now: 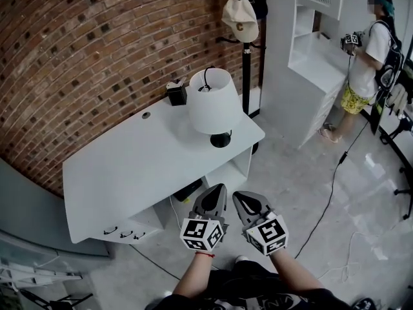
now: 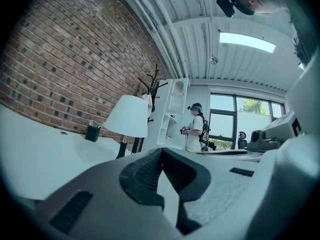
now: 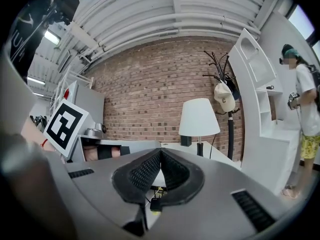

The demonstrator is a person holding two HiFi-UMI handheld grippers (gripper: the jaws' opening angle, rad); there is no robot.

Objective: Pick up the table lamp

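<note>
Facing the table lamp (image 1: 215,102), upright and untouched near the right end of the desk (image 1: 142,166). Short of its near edge, left gripper (image 1: 221,187) and right gripper (image 1: 239,194) clenched on nothing. Seemingly all left to do: reaching, opening, gripping, lifting.

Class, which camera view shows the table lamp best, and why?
The head view: the table lamp shows whole, from shade to black base, standing on the white desk. The right gripper view and the left gripper view each show only its shade and stem side-on, with the base hidden.
</note>
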